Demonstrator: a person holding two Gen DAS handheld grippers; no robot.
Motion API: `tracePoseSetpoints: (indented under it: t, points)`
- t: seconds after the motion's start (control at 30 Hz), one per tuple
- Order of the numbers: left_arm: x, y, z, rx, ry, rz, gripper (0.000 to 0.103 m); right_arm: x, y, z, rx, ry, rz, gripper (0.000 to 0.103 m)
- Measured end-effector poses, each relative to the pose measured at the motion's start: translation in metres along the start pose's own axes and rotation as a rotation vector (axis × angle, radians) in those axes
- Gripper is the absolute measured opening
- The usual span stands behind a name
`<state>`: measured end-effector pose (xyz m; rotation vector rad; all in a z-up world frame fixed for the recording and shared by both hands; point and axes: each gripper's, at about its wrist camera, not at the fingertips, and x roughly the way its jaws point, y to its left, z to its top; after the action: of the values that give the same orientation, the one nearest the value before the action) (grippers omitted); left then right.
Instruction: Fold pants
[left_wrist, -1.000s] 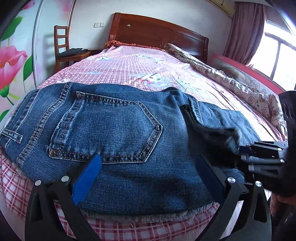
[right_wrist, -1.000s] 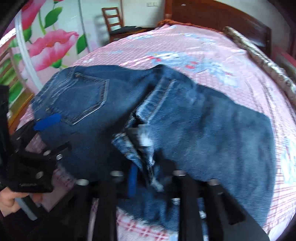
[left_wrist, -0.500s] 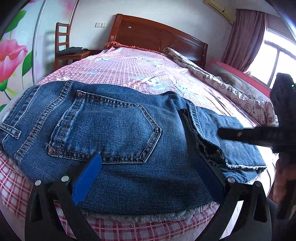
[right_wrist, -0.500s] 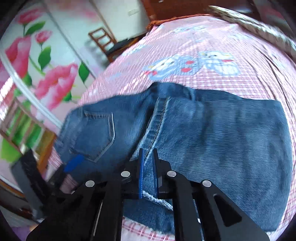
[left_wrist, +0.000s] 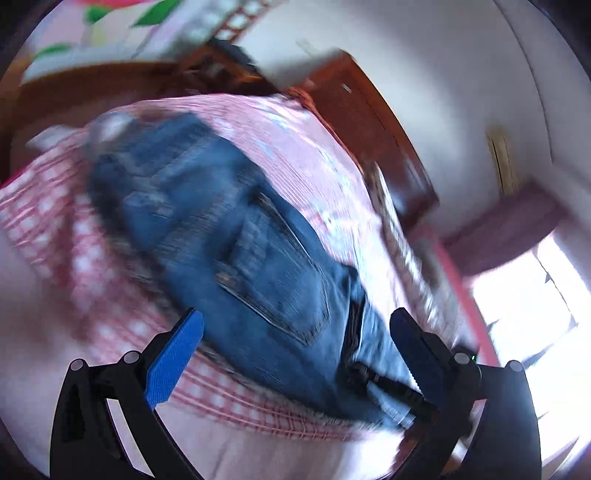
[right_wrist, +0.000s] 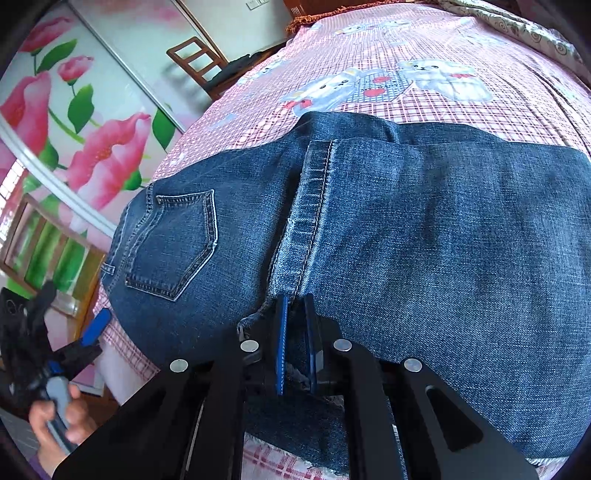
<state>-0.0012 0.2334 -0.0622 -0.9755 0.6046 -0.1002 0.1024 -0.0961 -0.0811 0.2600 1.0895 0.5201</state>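
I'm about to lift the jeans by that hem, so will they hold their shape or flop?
Likely flop: the jeans are soft denim lying folded on the bed. The right gripper pinches only the hem, so the rest would probably hang and unfold. Doubled layers suggest some weight.

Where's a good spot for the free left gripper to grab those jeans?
Probably the near edge of the jeans by the back pocket, coming in low from the bed's near side: that edge lies flat and thin. The left gripper is open.
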Motion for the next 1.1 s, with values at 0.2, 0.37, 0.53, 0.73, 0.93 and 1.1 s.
tracePoseSetpoints:
  t: [0.2,0.37,0.53,0.73,0.93,1.1]
  points:
    - [-0.014,0.049,0.023,-0.325,-0.072,-0.033,0.101,0.004,0.002,-0.002,-0.003,-0.007,0.005,0.008]
    - [-0.005,0.055,0.031,-0.468,-0.079,0.017,0.101,0.004,0.001,-0.004,0.0,-0.01,0.012,0.008]
    - [0.009,0.055,0.037,-0.538,-0.094,0.056,0.101,0.003,0.0,-0.005,0.003,-0.014,0.015,0.008]
    - [0.019,0.058,0.042,-0.551,-0.125,0.044,0.101,0.002,-0.002,-0.005,0.016,-0.017,0.024,0.008]
    - [0.002,0.063,0.029,-0.533,-0.218,0.006,0.095,0.0,-0.005,-0.006,0.024,-0.021,0.034,0.008]
    - [0.007,0.065,0.027,-0.55,-0.152,0.134,0.031,0.0,-0.006,-0.006,0.031,-0.023,0.036,0.008]
